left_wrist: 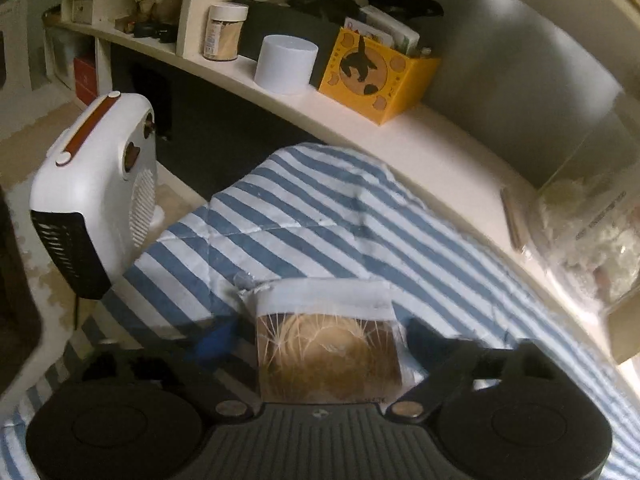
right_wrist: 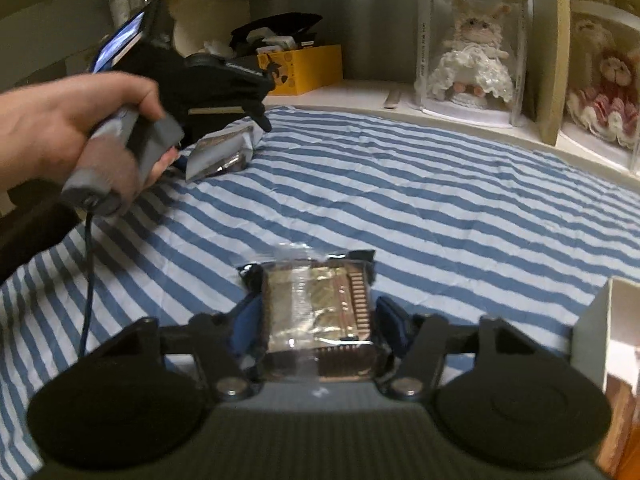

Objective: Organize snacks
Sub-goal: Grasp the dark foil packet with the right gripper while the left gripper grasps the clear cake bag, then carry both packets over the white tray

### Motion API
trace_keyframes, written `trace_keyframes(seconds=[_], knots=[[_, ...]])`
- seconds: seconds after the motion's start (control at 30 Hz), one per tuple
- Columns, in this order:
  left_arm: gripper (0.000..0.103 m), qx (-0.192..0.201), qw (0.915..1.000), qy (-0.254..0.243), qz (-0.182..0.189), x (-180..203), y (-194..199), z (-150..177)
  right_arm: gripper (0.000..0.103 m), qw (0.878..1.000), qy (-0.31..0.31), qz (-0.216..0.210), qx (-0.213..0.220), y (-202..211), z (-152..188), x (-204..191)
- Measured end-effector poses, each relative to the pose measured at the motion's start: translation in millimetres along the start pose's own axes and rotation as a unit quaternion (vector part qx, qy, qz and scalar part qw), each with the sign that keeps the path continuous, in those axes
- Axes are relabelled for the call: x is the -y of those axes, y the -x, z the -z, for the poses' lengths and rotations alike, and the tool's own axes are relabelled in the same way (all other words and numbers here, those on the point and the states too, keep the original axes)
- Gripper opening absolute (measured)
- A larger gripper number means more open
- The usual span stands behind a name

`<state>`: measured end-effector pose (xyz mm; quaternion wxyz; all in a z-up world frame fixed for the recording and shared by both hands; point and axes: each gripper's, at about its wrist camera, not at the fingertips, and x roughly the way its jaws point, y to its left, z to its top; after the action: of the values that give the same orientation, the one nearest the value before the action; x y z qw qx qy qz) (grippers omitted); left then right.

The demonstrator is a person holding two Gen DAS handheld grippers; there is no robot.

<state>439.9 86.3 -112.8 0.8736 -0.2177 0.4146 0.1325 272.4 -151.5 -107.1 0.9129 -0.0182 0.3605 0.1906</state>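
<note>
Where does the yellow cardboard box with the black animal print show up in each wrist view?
Left wrist: the yellow cardboard box stands on the cream shelf, upper centre, right of a white cylinder.
Right wrist: the same box sits upper centre, behind the left tool.
Shared landmark: the blue-and-white striped bedcover.

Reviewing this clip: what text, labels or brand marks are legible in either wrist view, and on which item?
No text reads clearly in either view.
Doll case: vertical print down its left edge, too blurred.
Yellow box: black animal silhouette and small marks, unreadable.
Jar: label too small.
Snack packet: no readable print.
Foil snack packet: none visible.
</note>
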Motion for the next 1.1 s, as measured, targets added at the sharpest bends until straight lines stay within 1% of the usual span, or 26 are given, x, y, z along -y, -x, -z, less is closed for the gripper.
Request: trace_keyframes(seconds=[0.1,0.13,0.2,0.3,0.37,0.5,0.77,0.93,1.1], knots=[[0.07,-0.012,0.9995,-0.03,-0.001,7.2,3.1,5.6,0.064,1.0,0.005,-0.005,-0.005,0.3,0.4,2.1],[0.065,-0.015,0.9992,-0.037,-0.002,8.2,5.7,8.0,0.063,1.0,0.007,-0.006,-0.007,0.3,1.6,2.6],[0.065,-0.014,0.999,-0.043,0.002,6.3,12.8,13.6,0.062,1.0,0.01,-0.008,-0.012,-1.2,-0.1,5.2],[0.064,-0.017,0.9979,-0.06,0.02,4.4,25.8,25.0,0.061,1.0,0.001,-0.011,-0.017,0.8,1.3,8.1],[0.064,-0.018,0.9975,-0.06,0.033,2.3,38.5,32.8,0.06,1.0,-0.009,-0.011,-0.016,5.6,3.0,10.6],[0.064,-0.001,0.995,-0.082,0.056,1.7,74.6,49.3,0.059,0.999,-0.031,-0.006,-0.011,16.9,4.2,17.7],[0.064,0.025,0.9878,-0.124,0.092,0.3,144.6,75.5,0.059,0.998,-0.057,0.003,0.019,54.3,-1.6,19.9],[0.064,0.04,0.983,-0.14,0.112,-1.8,184.6,91.4,0.059,0.997,-0.063,0.007,0.04,78.9,-7.7,18.3],[0.064,0.055,0.9771,-0.167,0.119,2.7,214.9,106.1,0.059,0.996,-0.069,0.011,0.055,104.3,-14.3,21.9]])
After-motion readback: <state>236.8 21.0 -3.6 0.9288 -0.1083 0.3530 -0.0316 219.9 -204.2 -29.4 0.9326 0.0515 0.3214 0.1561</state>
